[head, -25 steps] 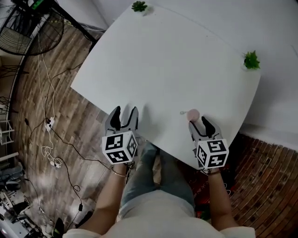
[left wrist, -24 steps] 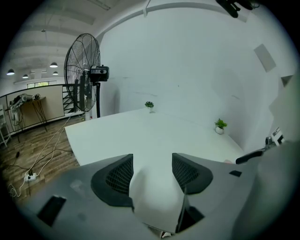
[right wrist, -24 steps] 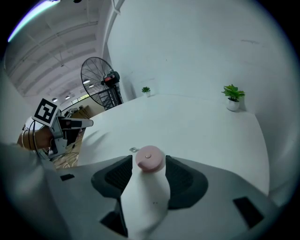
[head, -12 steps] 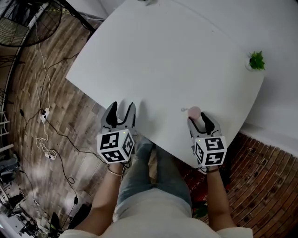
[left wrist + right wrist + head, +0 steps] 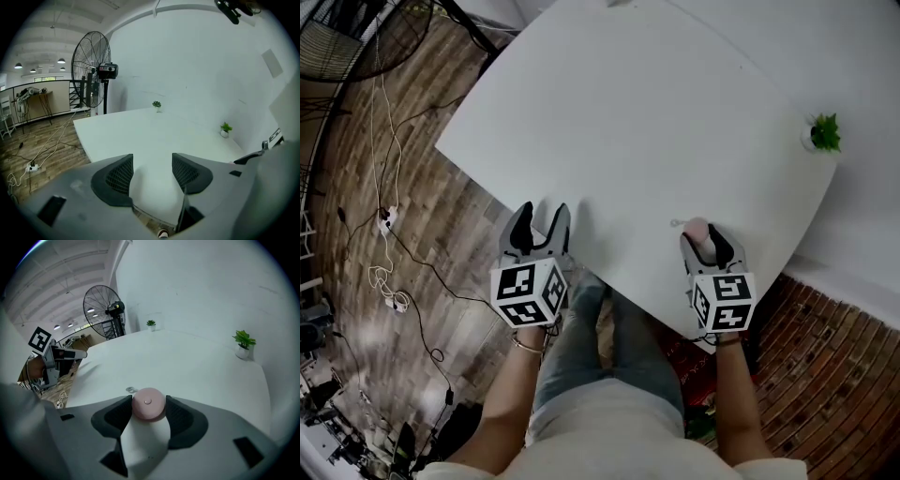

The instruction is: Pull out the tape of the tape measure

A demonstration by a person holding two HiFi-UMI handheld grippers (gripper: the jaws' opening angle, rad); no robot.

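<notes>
A small round pink tape measure [image 5: 697, 228] [image 5: 148, 403] lies on the white table [image 5: 647, 112] near its front edge, its small metal pull ring [image 5: 130, 389] sticking out to the left. My right gripper [image 5: 702, 236] [image 5: 148, 409] is shut on the tape measure, both pads touching its sides. My left gripper [image 5: 539, 220] [image 5: 152, 171] stands open and empty over the table's front edge, well to the left of the tape measure.
Two small potted plants [image 5: 243, 340] [image 5: 150, 323] stand at the table's far corners. A standing fan [image 5: 91, 70] is beyond the table's left side, with cables [image 5: 389, 225] on the wooden floor. The person's legs are under the front edge.
The right gripper has moved forward around the tape measure and its jaws have come together on it. The left gripper stayed open and shifted only slightly.
</notes>
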